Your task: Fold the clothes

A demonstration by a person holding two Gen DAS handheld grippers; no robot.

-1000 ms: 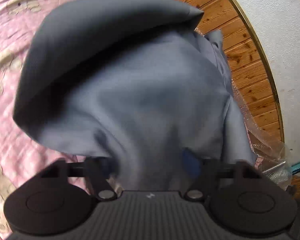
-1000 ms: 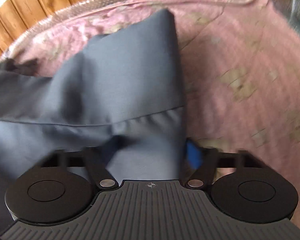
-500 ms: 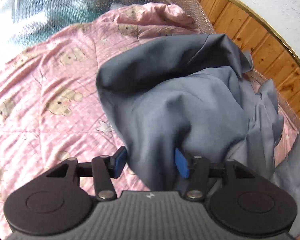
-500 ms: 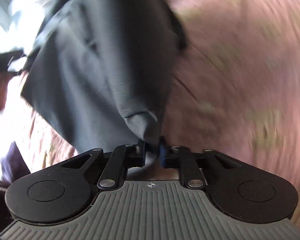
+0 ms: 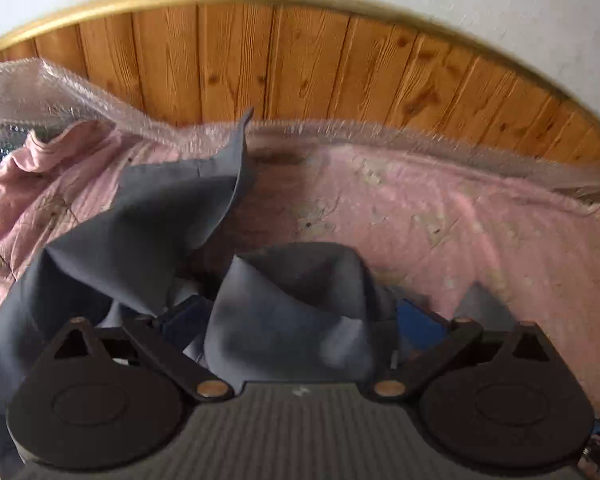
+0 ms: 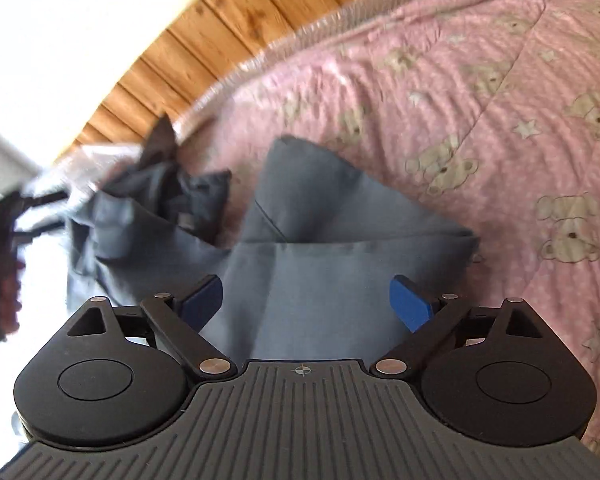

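We saw both the left gripper (image 5: 300, 320) and the right gripper (image 6: 306, 300) opening, jaws wide, pads clear of the grey garment (image 6: 320, 264) that lay rumpled between them on the pink quilt (image 6: 480, 100), near the wood wall (image 5: 300, 64).

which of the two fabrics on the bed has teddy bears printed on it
The pink quilted bedspread carries the teddy bears and stars. The grey-blue garment lying on it is plain, with only seams and folds.
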